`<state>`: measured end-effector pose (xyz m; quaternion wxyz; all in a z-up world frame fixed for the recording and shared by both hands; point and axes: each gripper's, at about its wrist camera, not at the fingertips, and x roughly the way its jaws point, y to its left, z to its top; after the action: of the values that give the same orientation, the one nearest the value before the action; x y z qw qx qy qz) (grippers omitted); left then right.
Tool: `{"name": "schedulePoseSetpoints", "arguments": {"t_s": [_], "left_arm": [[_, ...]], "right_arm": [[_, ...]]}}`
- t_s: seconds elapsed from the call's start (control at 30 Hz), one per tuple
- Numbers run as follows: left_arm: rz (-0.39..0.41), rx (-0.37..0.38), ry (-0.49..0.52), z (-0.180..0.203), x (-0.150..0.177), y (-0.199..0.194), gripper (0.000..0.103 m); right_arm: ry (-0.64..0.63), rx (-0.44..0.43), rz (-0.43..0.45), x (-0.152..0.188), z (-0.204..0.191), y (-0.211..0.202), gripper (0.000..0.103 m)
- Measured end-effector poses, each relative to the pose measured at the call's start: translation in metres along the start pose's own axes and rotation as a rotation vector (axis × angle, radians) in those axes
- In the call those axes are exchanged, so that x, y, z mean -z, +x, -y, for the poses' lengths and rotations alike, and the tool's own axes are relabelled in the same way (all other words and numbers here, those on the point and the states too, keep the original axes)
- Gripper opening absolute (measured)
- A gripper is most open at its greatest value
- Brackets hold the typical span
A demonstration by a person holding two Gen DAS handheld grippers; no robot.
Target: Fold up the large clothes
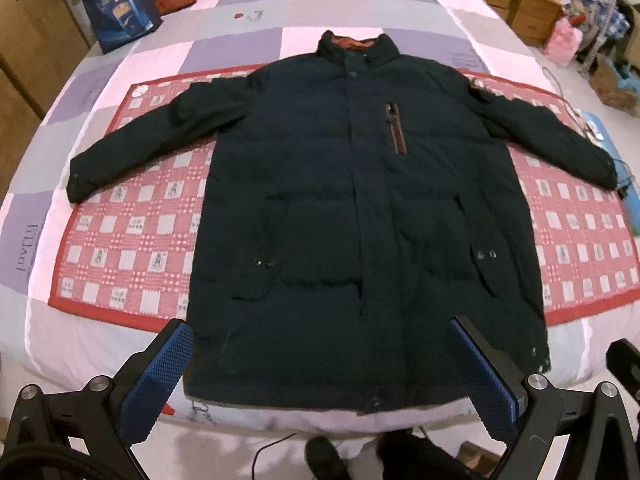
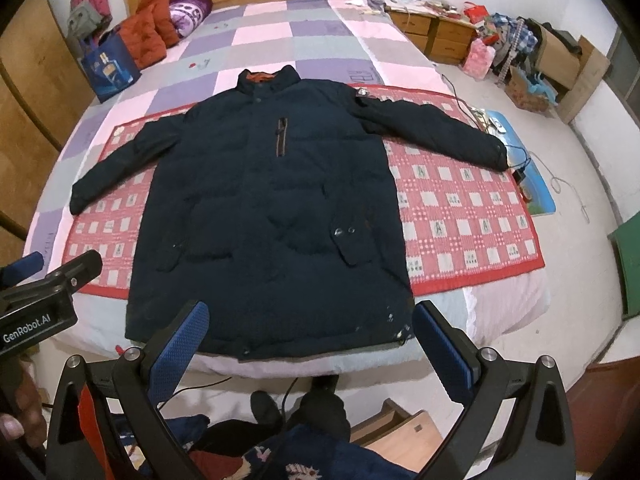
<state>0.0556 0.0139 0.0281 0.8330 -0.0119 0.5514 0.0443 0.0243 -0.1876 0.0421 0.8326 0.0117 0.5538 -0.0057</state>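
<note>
Both grippers: hanging wide open, gripping nothing.
Left gripper (image 1: 320, 376): hovering over jacket (image 1: 352, 208) hem.
Right gripper (image 2: 312, 344): jacket (image 2: 264, 208) lying spread ahead of fingers.

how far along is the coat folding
Done: the dark coat lies flat, face up, on the red checked mat, both sleeves spread out. In hand: nothing; the left claw and right claw hover open above its hem. Left: every fold.

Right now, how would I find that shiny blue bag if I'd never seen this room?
Start at the bed with the checked quilt. Go to its far left corner, beside the orange puffy jacket. The blue gift bag stands there upright, the only thing with handles.
</note>
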Motion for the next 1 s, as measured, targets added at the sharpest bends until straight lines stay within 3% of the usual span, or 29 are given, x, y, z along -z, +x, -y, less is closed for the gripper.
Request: {"name": "schedulePoseSetpoints", "arguments": {"t_s": [0.27,0.5,0.67,0.87,1.0], "left_arm": [[-0.003,-0.047,-0.064,0.028,-0.049,0.011,0.103],[-0.001,-0.080,-0.090,0.042,-0.100,0.012,0.103],[0.017,-0.079,-0.104,0.039,-0.137,0.022,0.103],[-0.018,-0.046,-0.067,0.031,-0.188,0.052,0.103],[0.038,-0.046,-0.010,0.032,-0.228,0.075,0.103]], "right_arm": [[-0.040,-0.016,0.027,-0.063,0.039,0.023,0.103],[-0.130,-0.015,0.094,-0.140,0.059,0.025,0.103],[-0.123,-0.014,0.135,-0.190,0.070,0.030,0.103],[-0.069,-0.002,0.113,-0.236,0.077,0.049,0.103],[-0.088,0.032,0.187,-0.279,0.073,0.052,0.103]]}}
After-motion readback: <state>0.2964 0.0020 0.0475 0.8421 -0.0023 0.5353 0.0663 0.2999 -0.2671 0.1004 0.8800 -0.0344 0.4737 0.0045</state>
